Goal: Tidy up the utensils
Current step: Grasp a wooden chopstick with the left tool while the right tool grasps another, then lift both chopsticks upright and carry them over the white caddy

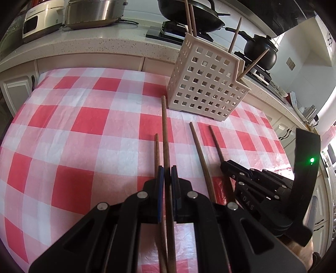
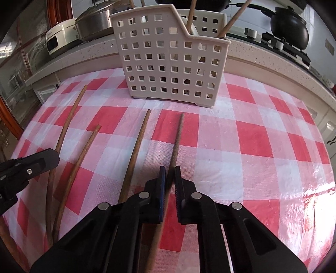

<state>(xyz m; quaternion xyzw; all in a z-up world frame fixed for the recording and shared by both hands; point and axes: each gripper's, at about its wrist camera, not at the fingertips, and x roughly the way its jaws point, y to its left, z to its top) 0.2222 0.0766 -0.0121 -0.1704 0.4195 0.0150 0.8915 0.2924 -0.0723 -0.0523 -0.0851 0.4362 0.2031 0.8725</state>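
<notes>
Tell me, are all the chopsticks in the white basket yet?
Not yet. A few chopsticks already stand in the white basket. The left gripper is shut on one chopstick, and the right gripper is shut on another. Two more lie on the checked tablecloth.

Checked table [image 2: 252, 136], chopsticks [image 2: 136, 147], holder [image 2: 168, 63]

Only readable letters: "DAS", in pale capitals along one black link of the right gripper [image 1: 225, 166], seen from the left wrist view near the tablecloth's right edge. Nothing else legible.
</notes>
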